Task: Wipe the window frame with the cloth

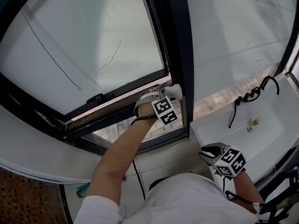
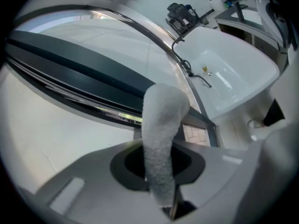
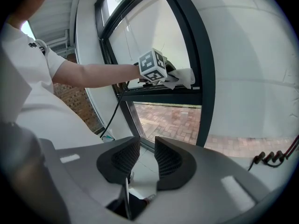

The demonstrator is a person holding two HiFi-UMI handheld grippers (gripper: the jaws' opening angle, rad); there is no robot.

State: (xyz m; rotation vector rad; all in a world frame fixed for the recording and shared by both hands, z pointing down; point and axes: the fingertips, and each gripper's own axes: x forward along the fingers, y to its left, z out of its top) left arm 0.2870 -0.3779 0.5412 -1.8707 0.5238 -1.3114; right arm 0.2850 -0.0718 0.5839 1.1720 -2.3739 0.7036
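Now, window frame (image 1: pixel 180 45): dark; its upright bar meets the lower crossbar at a corner.
Sink (image 1: pixel 243 125): white, below and to the right, well apart from the wiping.
Cloth (image 2: pixel 161 134): white, free end pressed against that frame corner.
Left gripper (image 1: pixel 167 93): fingers clenched on the cloth.
Right gripper (image 3: pixel 142 158): fingers released, nothing between them, low near the sink.
Risk: the cloth seems pinched by a narrow fold, so dragging it along the bar may pull it free.
Hidden: the contact patch lies behind the cloth, and any dirt on the frame cannot be made out.
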